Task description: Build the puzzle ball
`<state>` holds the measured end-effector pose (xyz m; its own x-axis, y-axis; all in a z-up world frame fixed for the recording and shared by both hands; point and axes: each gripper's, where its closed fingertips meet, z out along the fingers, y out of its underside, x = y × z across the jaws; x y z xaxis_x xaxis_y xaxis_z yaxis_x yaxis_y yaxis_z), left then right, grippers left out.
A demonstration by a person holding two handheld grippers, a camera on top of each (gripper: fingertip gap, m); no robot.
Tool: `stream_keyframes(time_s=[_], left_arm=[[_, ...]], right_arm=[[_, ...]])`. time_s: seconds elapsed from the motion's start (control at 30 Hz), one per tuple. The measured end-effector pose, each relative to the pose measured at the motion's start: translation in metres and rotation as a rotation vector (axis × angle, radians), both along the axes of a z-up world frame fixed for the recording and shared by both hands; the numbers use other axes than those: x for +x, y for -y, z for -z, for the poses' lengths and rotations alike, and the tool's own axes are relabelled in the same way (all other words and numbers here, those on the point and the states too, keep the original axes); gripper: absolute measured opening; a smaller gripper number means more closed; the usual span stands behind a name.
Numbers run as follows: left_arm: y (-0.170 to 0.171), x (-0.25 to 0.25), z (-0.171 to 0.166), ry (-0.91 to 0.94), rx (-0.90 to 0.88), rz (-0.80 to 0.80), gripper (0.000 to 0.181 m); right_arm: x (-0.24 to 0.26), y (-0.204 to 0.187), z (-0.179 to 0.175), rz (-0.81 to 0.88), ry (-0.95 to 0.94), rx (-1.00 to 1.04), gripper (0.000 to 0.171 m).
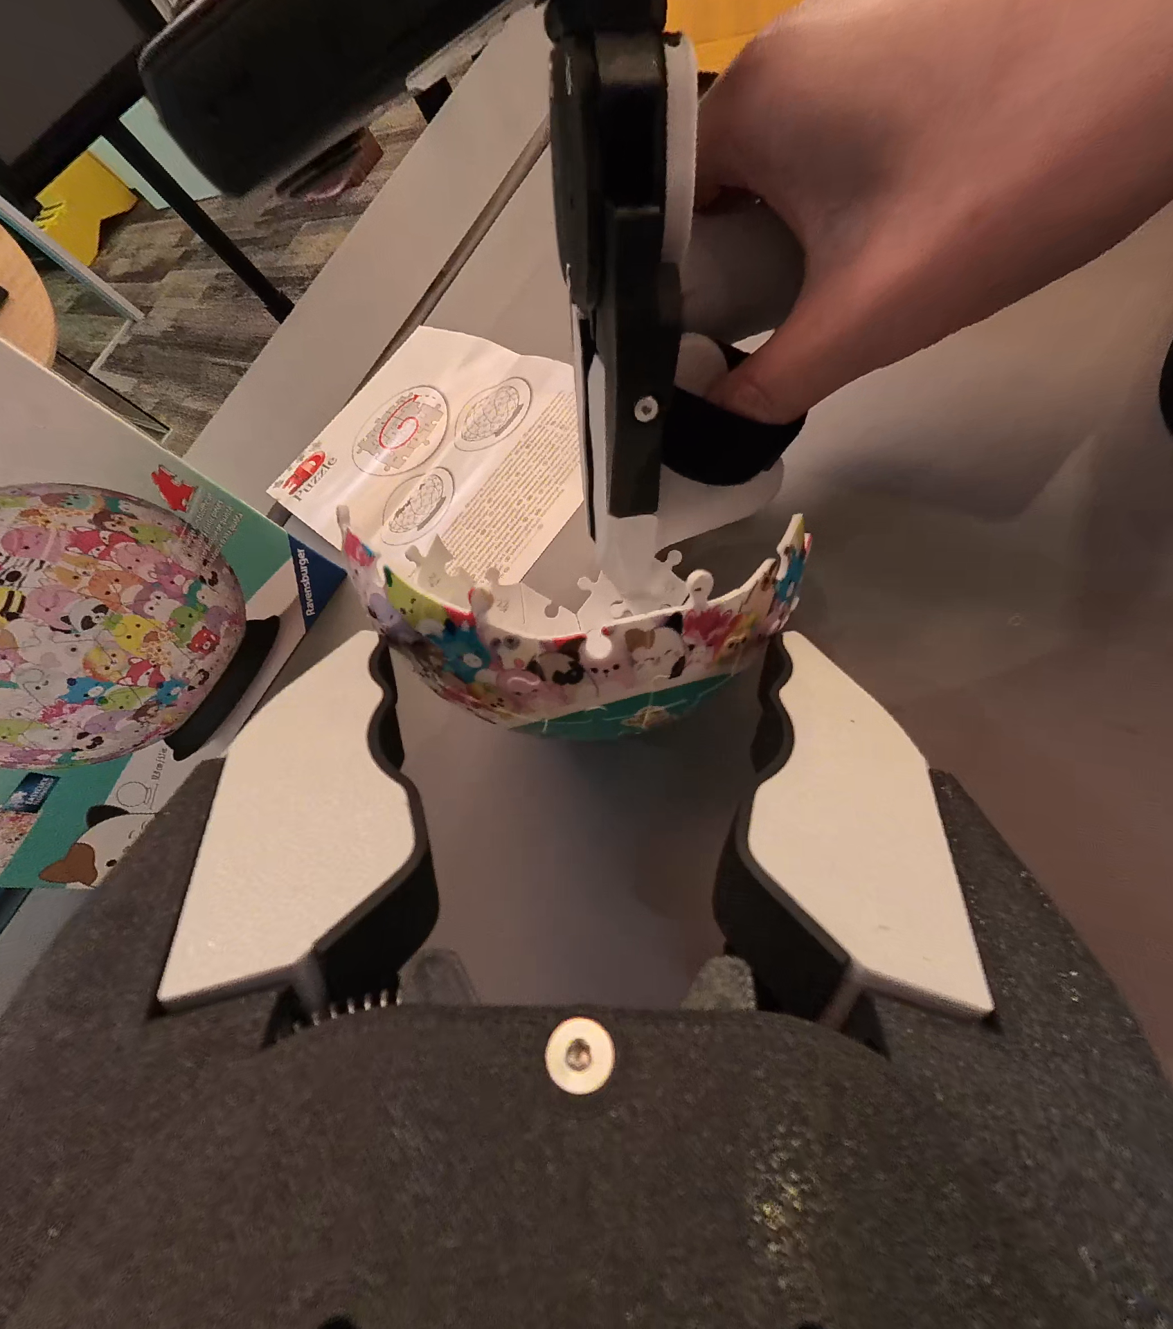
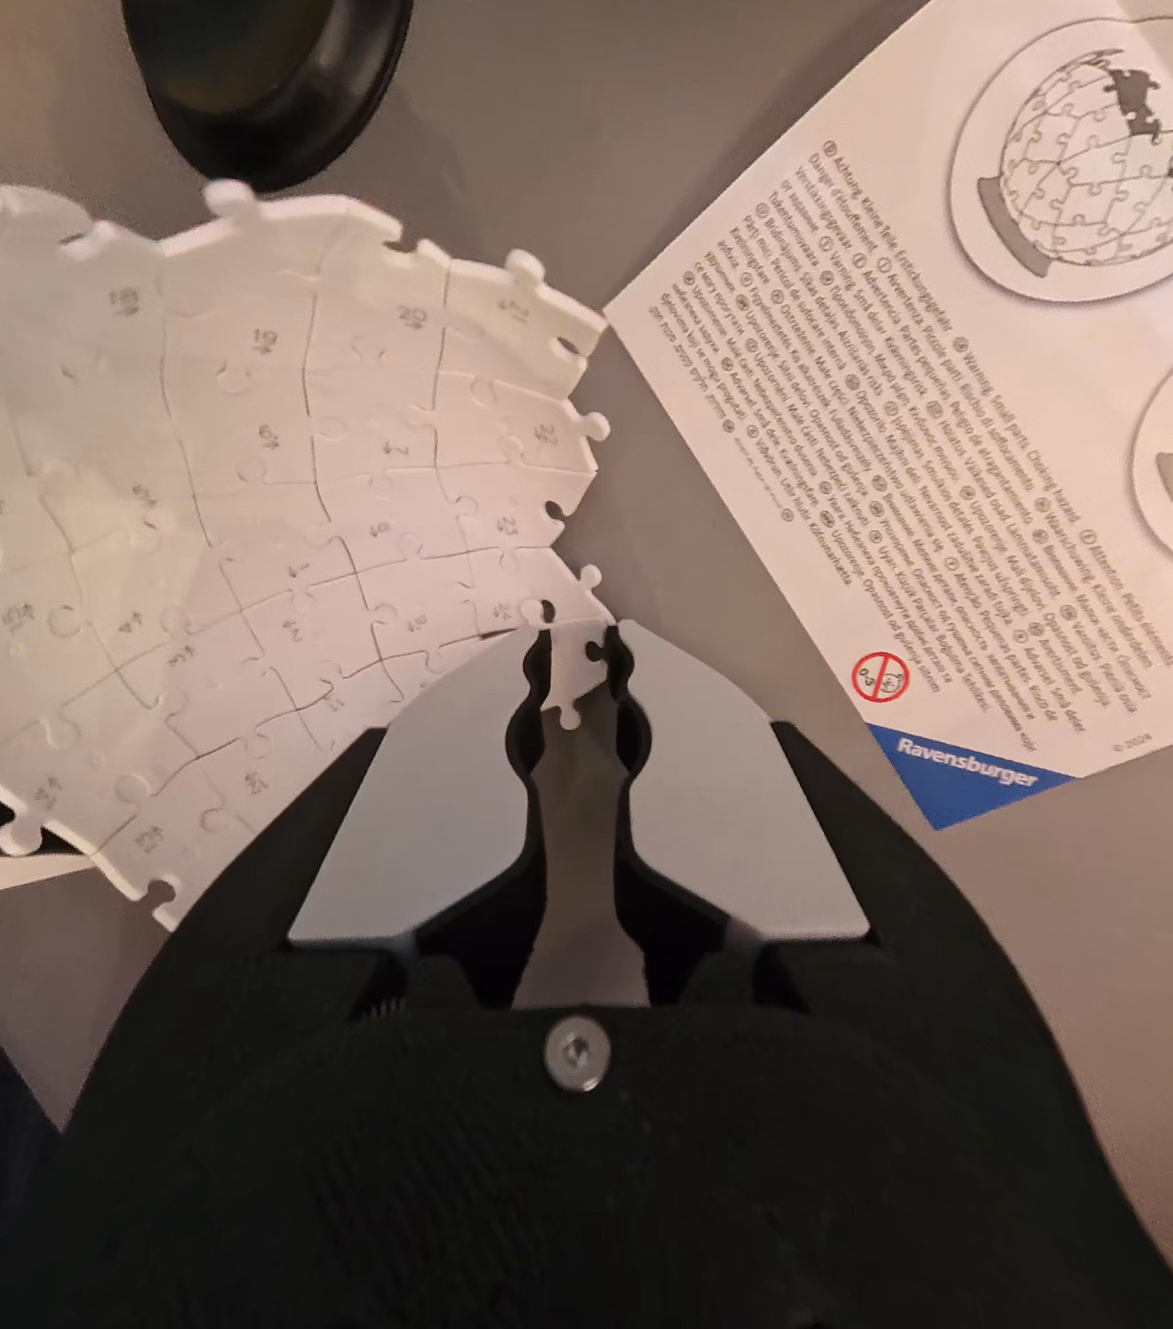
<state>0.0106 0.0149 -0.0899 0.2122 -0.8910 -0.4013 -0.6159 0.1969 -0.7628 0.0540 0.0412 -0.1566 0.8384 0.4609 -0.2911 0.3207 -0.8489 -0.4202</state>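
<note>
Printed writing is seen on the puzzle box [image 1: 87, 647] at the left and on the white instruction sheet [image 2: 965, 403], which also bears round diagrams and a blue corner mark — none of it is repeated here. Small printed marks are carried on the white inner faces of the pieces. A black rounded object [image 2: 267, 79] is seen on the grey table [image 1: 1001, 719] beyond the shell, and the sheet lies flat just behind it.

The half-built puzzle ball [image 1: 583, 647], an open bowl with its colourful side outward, is flanked by the left gripper [image 1: 580, 669] — its fingers are spread wide, with the tips at the shell's two sides; firm contact cannot be told. From above, the right gripper [image 2: 573, 654], held by a hand [image 1: 929, 216], is lowered into the bowl, its fingers clenched on a white puzzle piece [image 2: 576, 676] at the shell's rim.
</note>
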Motion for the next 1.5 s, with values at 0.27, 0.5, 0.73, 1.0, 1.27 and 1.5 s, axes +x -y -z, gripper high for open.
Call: stream_keyframes(time_s=[0.27, 0.5, 0.73, 1.0, 1.27, 1.5], left_arm=[[0.001, 0.000, 0.001, 0.002, 0.014, -0.013, 0.097], [0.001, -0.001, 0.001, -0.001, 0.011, -0.020, 0.096], [0.000, -0.001, 0.000, 0.003, 0.012, -0.019, 0.094], [-0.004, 0.001, 0.003, 0.005, 0.020, -0.019, 0.097], [-0.012, 0.003, 0.012, 0.035, 0.016, -0.037, 0.112], [-0.022, 0.003, 0.018, 0.057, 0.023, -0.085, 0.116]], right_arm=[[-0.002, 0.002, -0.001, -0.022, 0.004, 0.022, 0.021], [-0.004, 0.005, -0.001, -0.091, 0.030, 0.048, 0.028], [-0.004, 0.007, 0.000, -0.176, 0.071, 0.087, 0.031], [-0.005, 0.010, 0.000, -0.248, 0.066, 0.118, 0.034], [-0.004, 0.009, -0.001, -0.244, 0.044, 0.124, 0.033], [-0.003, 0.008, -0.001, -0.233, 0.036, 0.126, 0.030]])
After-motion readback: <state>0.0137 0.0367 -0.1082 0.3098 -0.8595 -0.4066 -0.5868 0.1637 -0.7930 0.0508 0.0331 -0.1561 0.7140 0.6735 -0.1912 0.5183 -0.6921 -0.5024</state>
